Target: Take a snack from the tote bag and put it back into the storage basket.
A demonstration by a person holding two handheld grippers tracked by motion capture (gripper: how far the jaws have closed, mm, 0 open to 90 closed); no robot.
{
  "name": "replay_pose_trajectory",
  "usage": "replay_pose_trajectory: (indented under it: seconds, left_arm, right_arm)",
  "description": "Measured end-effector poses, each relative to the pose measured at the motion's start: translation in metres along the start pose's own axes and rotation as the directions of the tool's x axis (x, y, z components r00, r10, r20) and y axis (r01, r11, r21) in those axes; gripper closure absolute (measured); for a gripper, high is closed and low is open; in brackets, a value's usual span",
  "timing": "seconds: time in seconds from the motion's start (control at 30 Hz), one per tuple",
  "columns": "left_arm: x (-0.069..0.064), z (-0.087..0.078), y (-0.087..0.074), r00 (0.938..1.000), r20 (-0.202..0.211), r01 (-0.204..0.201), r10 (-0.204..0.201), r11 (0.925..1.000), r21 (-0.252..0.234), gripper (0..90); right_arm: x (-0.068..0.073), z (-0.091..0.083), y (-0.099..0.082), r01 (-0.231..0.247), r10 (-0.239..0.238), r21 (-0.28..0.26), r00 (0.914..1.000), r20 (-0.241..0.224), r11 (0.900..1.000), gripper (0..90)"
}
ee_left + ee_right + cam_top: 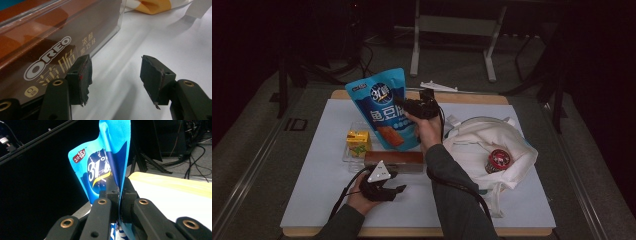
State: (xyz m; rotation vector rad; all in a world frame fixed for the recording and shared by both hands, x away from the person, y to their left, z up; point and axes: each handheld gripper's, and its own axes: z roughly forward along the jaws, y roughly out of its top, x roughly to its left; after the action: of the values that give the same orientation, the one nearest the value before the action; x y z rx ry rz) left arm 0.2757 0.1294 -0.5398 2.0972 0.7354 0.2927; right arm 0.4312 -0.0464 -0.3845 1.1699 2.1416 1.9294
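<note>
Dark room, white table cover (312, 200). From above, the right gripper (412, 107) lifts the blue snack pouch (382, 107) upright, probably headed for the white tote bag (512, 145). Left gripper (115, 77): jaws apart, empty, beside the Oreo box (50, 50). Right gripper view: jaws pinch the pouch edge (120, 157) tight.

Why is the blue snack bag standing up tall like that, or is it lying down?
It is upright, held up. The right gripper is shut on the blue snack bag at its edge, so it stands over the table.
</note>
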Motion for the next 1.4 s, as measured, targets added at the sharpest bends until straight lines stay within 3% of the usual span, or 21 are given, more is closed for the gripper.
replay_pose_trajectory:
  seconds: [0.3,0.67,0.77,0.87,1.03,1.33,1.4]
  left_arm:
    - [0.0,0.0,0.0,1.0,-0.003,-0.008,0.008,1.0,0.002,42.1]
    - [-0.001,0.0,0.0,0.9999,-0.006,-0.013,0.013,0.9999,0.002,42.1]
    - [-0.002,0.0,0.0,0.9998,-0.01,-0.016,0.016,0.9999,0.001,42.1]
    - [-0.002,0.0,0.0,0.9998,-0.01,-0.015,0.015,0.9999,0.002,42.1]
    - [-0.002,0.0,0.0,0.9998,-0.013,-0.016,0.016,0.9999,0.004,42.1]
    - [-0.003,0.001,0.0,0.9997,-0.013,-0.019,0.019,0.9998,0.008,42.1]
    - [-0.003,0.001,0.0,0.9997,-0.012,-0.02,0.02,0.9998,0.009,42.1]
  right_arm:
    - [0.012,0.011,-0.003,0.056,-0.057,0.028,0.9977,0.035,0.998,88.0]
    - [0.014,0.016,-0.017,0.054,-0.052,0.068,0.9982,-0.03,0.9962,86.6]
    - [0.01,0.011,-0.023,0.021,-0.018,0.044,0.9982,-0.057,0.9988,86.6]
    - [0.005,0.004,-0.026,0.022,-0.019,0.04,0.9977,-0.065,0.999,86.4]
    - [-0.001,-0.011,-0.034,0.05,-0.048,0.043,0.9981,-0.038,0.9978,86.4]
    - [-0.013,-0.03,-0.051,0.025,-0.025,0.026,0.9995,-0.021,0.9993,85.4]
    - [-0.013,-0.033,-0.05,0.053,-0.054,0.037,0.9985,0.012,0.9979,84.2]
